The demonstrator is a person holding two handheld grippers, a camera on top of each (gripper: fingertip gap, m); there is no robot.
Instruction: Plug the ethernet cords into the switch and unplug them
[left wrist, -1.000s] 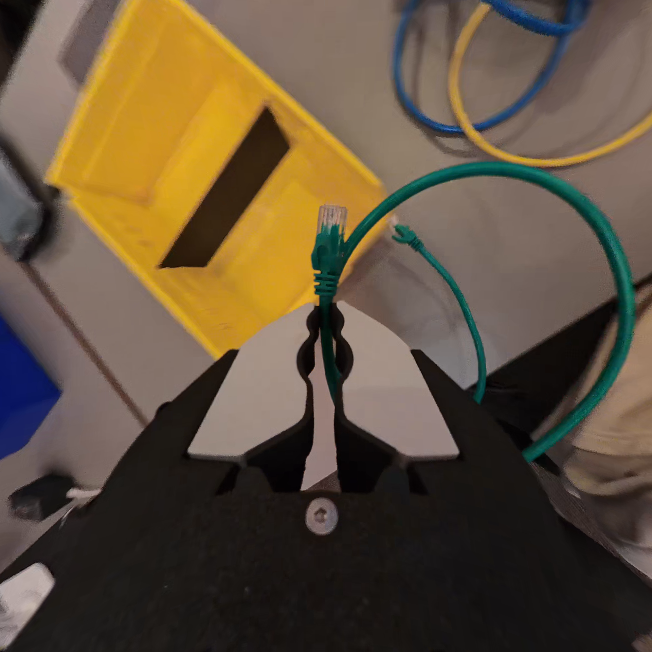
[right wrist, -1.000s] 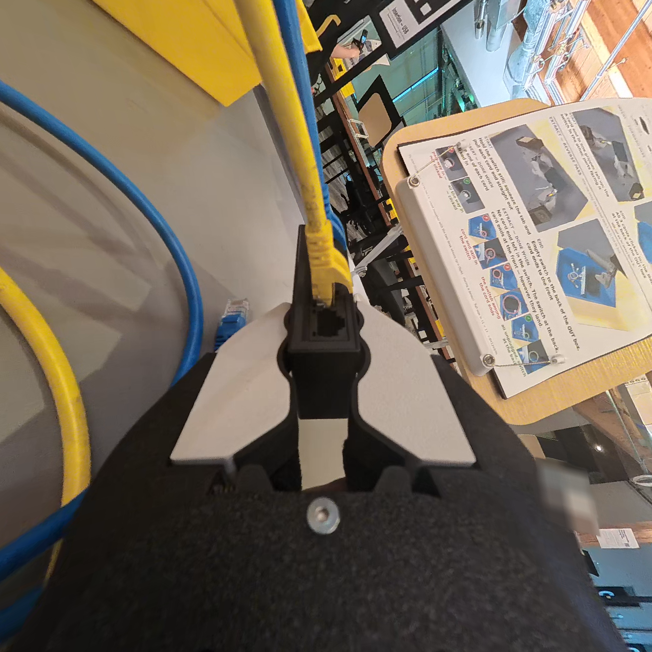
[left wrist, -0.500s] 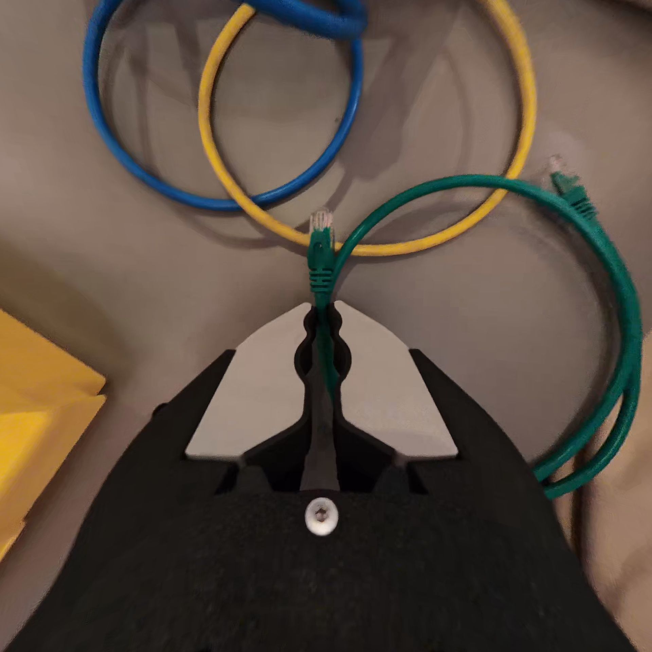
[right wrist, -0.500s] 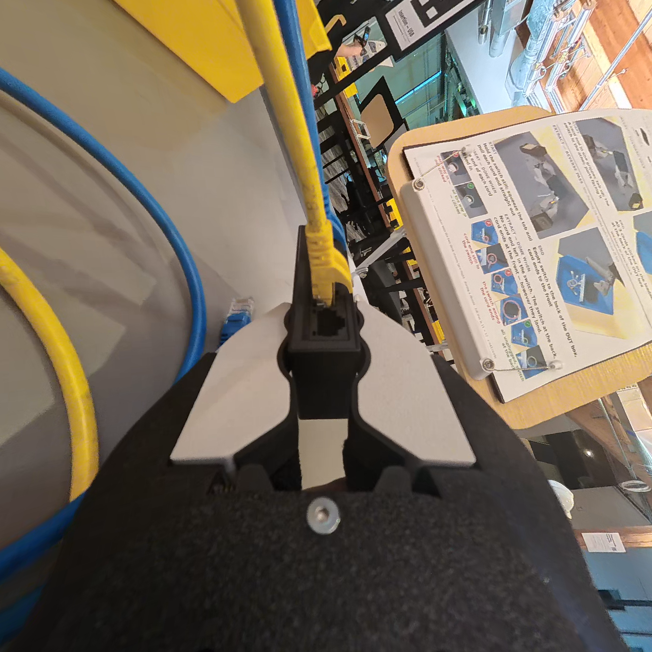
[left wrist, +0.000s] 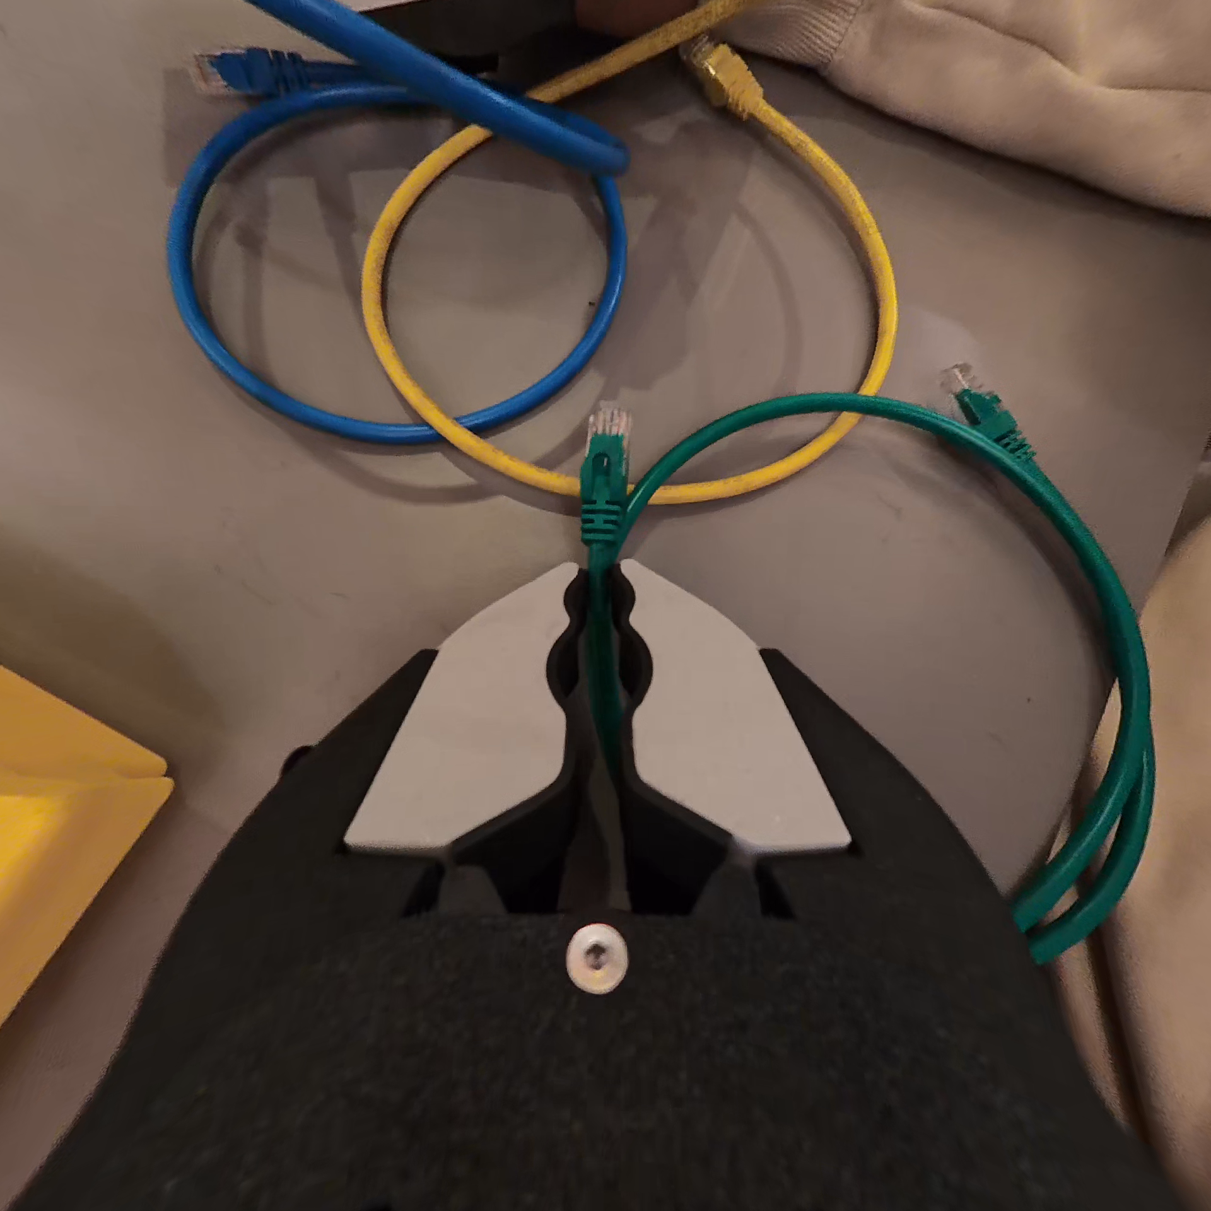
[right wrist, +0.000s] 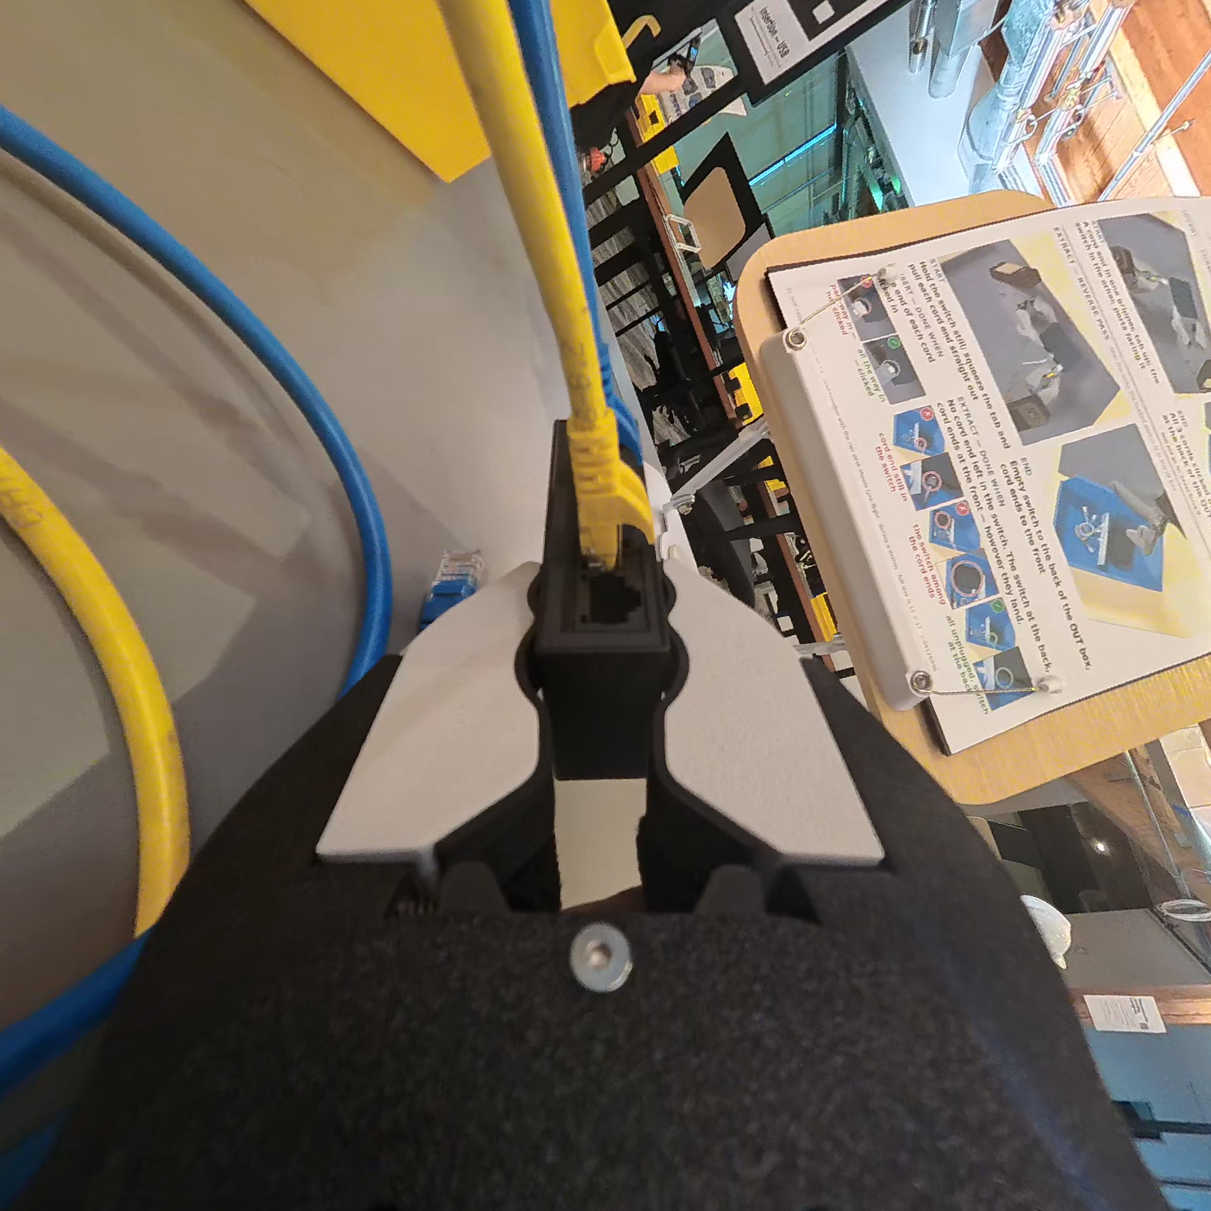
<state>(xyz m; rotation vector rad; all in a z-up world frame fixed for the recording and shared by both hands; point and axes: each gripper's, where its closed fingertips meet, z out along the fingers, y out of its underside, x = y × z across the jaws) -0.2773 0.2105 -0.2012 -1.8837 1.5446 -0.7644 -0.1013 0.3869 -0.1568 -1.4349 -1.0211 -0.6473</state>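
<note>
Switch (right wrist: pixel 599 629), a narrow black box, sits clamped between the right gripper (right wrist: pixel 599 590) jaws, a yellow cord (right wrist: pixel 557 262) plugged into a port beside an empty one. Left gripper (left wrist: pixel 604 576) jaws pinch the green cord (left wrist: pixel 917 419) just behind its plug (left wrist: pixel 606 472), above the grey counter (left wrist: pixel 196 557), where blue cord (left wrist: pixel 196 295) and yellow loops lie.

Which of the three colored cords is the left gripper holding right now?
The green cord. The left gripper is shut on it just behind one plug, while the blue cord and yellow cord lie looped on the table beyond, untouched by it.
</note>
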